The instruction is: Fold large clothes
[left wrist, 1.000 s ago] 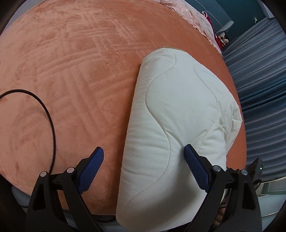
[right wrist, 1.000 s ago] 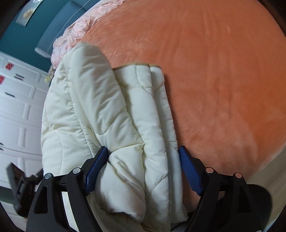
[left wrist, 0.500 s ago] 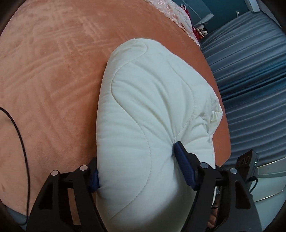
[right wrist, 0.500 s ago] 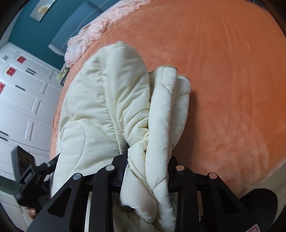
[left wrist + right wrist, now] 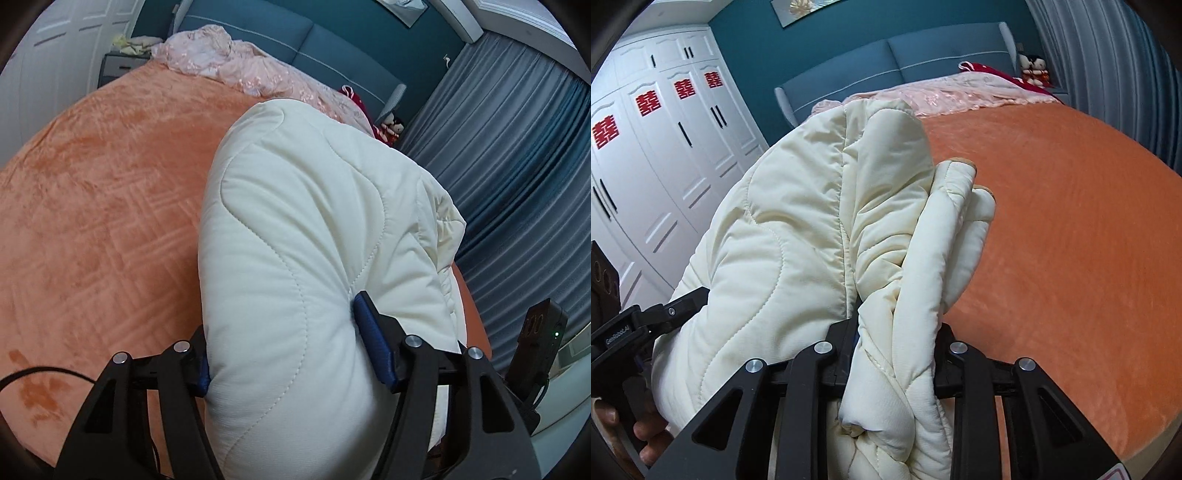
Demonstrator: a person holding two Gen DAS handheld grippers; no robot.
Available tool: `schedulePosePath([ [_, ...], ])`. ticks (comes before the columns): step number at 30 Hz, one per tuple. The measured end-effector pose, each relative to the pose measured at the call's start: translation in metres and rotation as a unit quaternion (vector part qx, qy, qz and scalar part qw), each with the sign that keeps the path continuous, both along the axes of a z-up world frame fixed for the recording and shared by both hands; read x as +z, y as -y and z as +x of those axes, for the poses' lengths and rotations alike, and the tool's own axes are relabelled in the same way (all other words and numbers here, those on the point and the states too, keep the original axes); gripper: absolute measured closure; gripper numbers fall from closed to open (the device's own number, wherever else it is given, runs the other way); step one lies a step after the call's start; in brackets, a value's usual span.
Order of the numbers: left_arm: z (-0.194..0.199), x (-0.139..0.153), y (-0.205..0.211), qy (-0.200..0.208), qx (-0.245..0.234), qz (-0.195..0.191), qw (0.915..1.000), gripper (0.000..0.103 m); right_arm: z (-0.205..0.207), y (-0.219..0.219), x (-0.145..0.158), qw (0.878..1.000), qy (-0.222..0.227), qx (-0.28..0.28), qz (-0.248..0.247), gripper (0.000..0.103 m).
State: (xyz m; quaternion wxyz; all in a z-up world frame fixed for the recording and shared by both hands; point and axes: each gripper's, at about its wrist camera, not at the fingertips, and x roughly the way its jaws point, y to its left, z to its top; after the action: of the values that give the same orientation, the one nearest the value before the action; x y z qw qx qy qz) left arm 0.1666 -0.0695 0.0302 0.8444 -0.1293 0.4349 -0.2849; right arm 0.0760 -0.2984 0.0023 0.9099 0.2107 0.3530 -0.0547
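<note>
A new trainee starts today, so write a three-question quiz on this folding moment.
1. True or false: the right gripper is shut on the jacket.
2. What covers the bed under the jacket? A) orange blanket B) green sheet C) bare mattress
3. Short answer: what is between the jaws of the left gripper?

Key:
1. True. Bunched folds are pinched between its jaws.
2. A.
3. The jacket. The jaws are closing, with both pads pressing into its padded fold.
</note>
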Motion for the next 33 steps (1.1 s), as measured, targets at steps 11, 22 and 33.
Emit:
schedulePosePath([
  [11,0.125,-0.033,-0.040,0.033,0.017,0.024,0.9990,0.041,0.099,-0.040,-0.043,1.000,-0.005,0.003,-0.006,0.076],
  [22,0.178,-0.140,-0.065,-0.015,0.037,0.051,0.9979,0.029,0.142,-0.052,-0.119,0.997,-0.072,0.000,-0.002,0.055],
  [33,0.092,-0.068,-0.073,0.074,0.108,0.230,0.9645,0.029,0.057,-0.062,-0.033,0.998,-0.005,0.009,-0.069,0.087],
])
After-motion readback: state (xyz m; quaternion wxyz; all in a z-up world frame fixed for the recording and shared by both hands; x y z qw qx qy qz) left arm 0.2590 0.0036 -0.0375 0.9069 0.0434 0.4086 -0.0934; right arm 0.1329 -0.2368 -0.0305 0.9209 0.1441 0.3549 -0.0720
